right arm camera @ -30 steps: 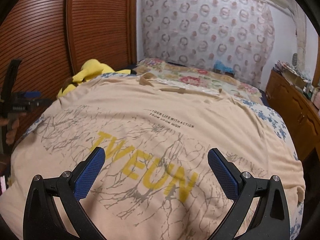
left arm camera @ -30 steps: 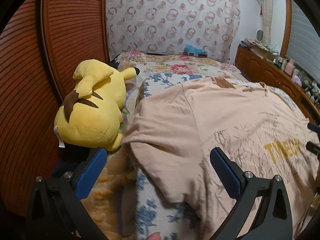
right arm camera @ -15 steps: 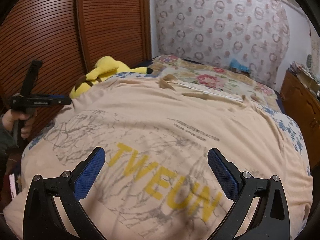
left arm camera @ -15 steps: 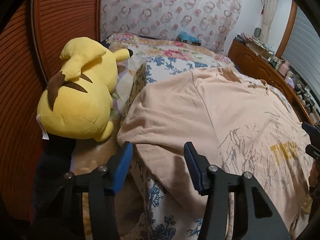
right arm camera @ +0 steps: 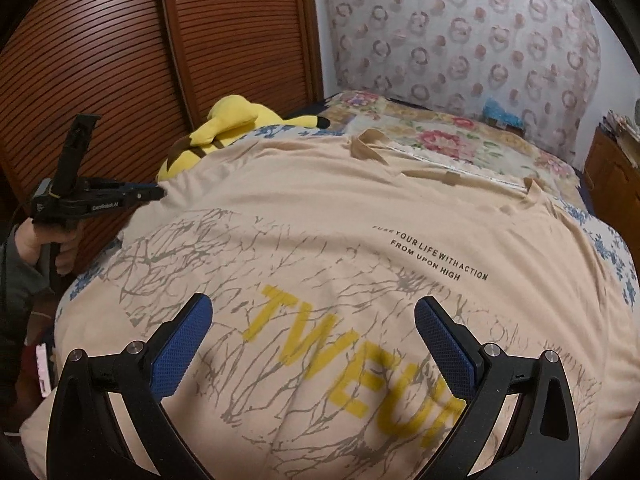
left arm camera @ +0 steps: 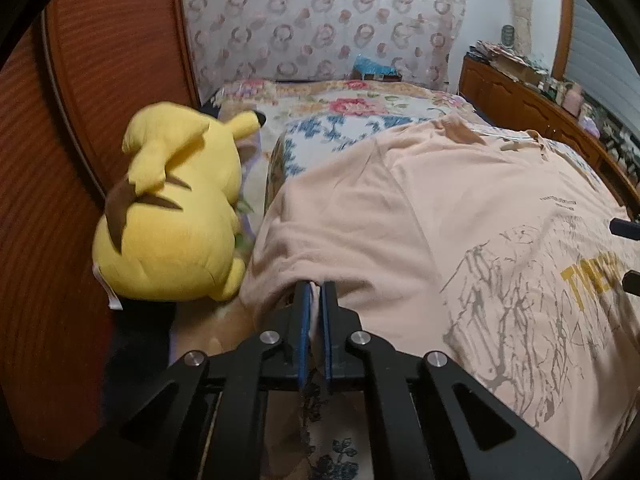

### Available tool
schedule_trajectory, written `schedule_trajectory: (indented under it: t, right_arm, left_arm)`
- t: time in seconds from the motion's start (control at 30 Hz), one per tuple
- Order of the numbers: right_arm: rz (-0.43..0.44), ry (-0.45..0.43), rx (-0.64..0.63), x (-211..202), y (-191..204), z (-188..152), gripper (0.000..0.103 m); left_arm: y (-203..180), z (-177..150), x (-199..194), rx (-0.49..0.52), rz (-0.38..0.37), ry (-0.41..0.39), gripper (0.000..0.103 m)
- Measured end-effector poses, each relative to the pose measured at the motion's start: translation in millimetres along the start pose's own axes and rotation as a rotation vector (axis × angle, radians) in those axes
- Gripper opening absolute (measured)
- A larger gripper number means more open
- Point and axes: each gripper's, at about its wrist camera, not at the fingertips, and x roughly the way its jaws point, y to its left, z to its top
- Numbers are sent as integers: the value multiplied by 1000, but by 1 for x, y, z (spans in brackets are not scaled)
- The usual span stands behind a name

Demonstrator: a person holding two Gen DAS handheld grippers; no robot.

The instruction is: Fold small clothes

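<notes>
A beige T-shirt with yellow letters and grey branch print lies spread flat on the bed, collar toward the far end. In the left wrist view the shirt fills the right side, and my left gripper is shut on the hem of its left sleeve at the bed's edge. The left gripper also shows in the right wrist view, at the shirt's left side. My right gripper is open and empty, hovering over the printed lower front of the shirt.
A yellow plush toy lies on the bed just left of the held sleeve, against a brown slatted wardrobe door. A wooden dresser with clutter runs along the right. The floral bedspread lies under the shirt.
My left gripper moved forward to the sleeve edge and closed on it from wide open. My right gripper stayed open over the shirt's print, shifting slightly.
</notes>
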Motion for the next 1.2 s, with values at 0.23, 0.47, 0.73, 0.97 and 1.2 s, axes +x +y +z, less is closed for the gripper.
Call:
schedule_trajectory:
  t: [0.23, 0.47, 0.73, 0.97, 1.2]
  right_arm:
    - [-10, -14, 26, -8, -12, -3, 103]
    - [-25, -34, 50, -20, -26, -5, 103]
    - [-41, -30, 63, -24, -36, -10, 103]
    - [-32, -25, 56, -18, -34, -5, 103]
    - [23, -20, -42, 0, -7, 20, 94]
  left_arm:
    - [-29, 29, -28, 55, -50, -85, 1]
    - [-86, 53, -46, 137, -141, -113, 1]
    - [-112, 46, -63, 165, -173, -140, 17]
    - [-82, 31, -87, 79, -146, -207, 27]
    - [-48, 11, -106, 10, -74, -283, 38]
